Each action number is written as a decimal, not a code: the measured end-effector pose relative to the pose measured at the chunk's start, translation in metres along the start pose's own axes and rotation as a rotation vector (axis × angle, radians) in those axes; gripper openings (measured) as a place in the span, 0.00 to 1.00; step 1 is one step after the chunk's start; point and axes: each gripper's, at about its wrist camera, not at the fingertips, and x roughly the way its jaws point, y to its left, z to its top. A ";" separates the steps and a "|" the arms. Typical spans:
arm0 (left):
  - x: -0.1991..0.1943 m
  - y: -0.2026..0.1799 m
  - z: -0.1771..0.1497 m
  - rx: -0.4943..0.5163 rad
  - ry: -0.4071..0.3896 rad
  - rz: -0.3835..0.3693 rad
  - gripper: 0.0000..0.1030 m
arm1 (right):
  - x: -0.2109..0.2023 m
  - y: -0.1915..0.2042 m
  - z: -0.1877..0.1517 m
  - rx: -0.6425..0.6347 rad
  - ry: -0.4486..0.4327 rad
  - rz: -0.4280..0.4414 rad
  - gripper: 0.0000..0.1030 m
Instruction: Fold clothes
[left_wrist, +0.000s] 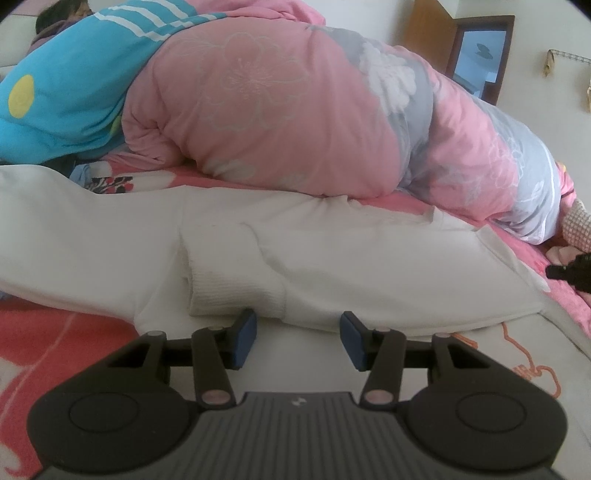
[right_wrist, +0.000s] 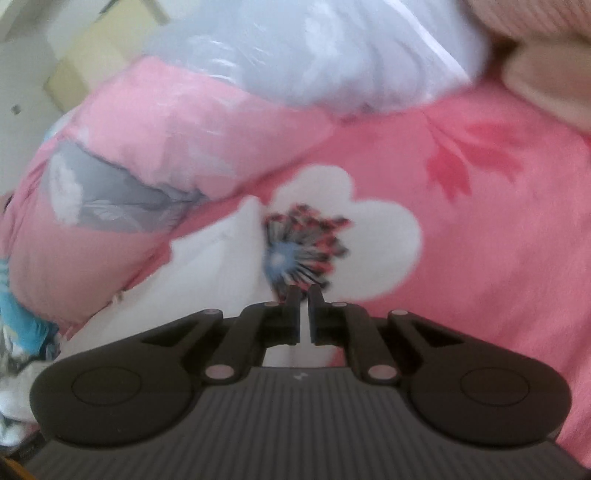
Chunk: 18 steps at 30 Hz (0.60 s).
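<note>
White garment just ahead of left tool, jaws apart, right tool seemingly together.

no readable words or numbers anywhere. small pale logo mark on ribbed grey body of left gripper, same mark on right gripper. orange stitched marking on white garment, too distorted to read.

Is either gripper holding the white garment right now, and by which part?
Neither. The left gripper stands open just short of the white garment; the right gripper is shut on nothing.
</note>
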 end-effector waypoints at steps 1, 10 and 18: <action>0.000 0.000 0.000 -0.001 0.000 0.000 0.50 | 0.003 0.008 0.001 -0.037 0.008 0.015 0.05; 0.001 0.000 0.000 -0.003 0.000 0.001 0.50 | 0.038 -0.003 0.013 -0.013 0.065 -0.055 0.05; 0.001 0.001 0.000 -0.004 0.000 -0.001 0.50 | 0.079 0.025 0.029 -0.049 0.115 0.047 0.04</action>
